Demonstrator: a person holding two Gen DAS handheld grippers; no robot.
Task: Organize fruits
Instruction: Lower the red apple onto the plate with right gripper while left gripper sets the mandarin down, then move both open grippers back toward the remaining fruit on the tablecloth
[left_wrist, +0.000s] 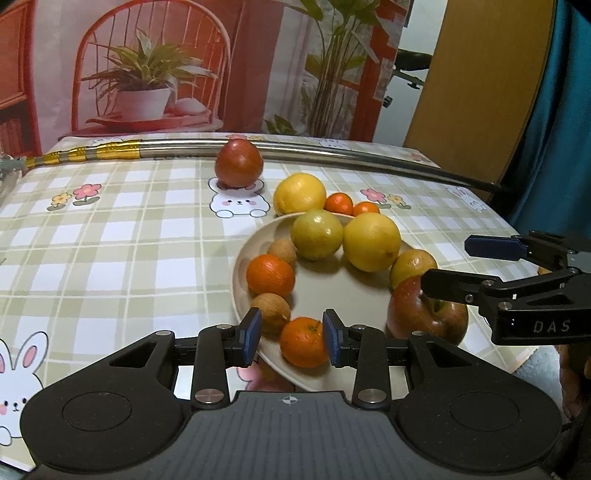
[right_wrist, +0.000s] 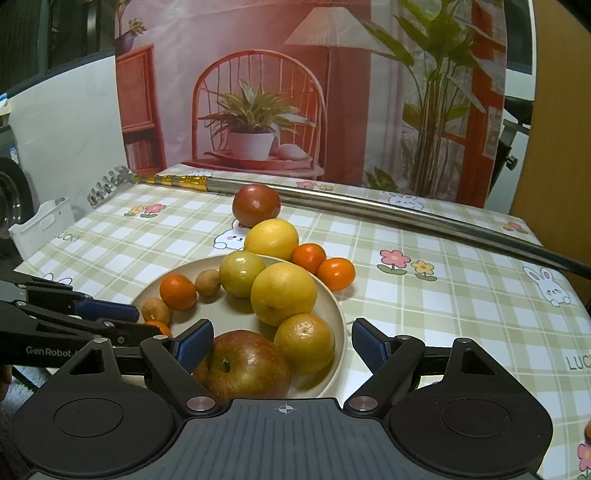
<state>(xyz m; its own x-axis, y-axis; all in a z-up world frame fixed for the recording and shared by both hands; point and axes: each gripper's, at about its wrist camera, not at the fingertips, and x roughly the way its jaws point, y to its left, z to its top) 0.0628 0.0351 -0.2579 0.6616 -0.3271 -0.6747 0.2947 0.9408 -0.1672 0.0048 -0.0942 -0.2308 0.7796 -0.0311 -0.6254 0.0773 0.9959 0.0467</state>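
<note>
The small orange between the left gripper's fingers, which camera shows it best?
The left wrist view: the small orange shows nearly whole between the left gripper pads. In the right wrist view only a sliver peeks out behind that gripper's fingers.

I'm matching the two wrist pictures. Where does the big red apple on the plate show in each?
Left wrist view: the red apple lies at lower right on the plate, partly behind the right claw.
Right wrist view: bottom centre.
Shared landmark: the metal pole.
</note>
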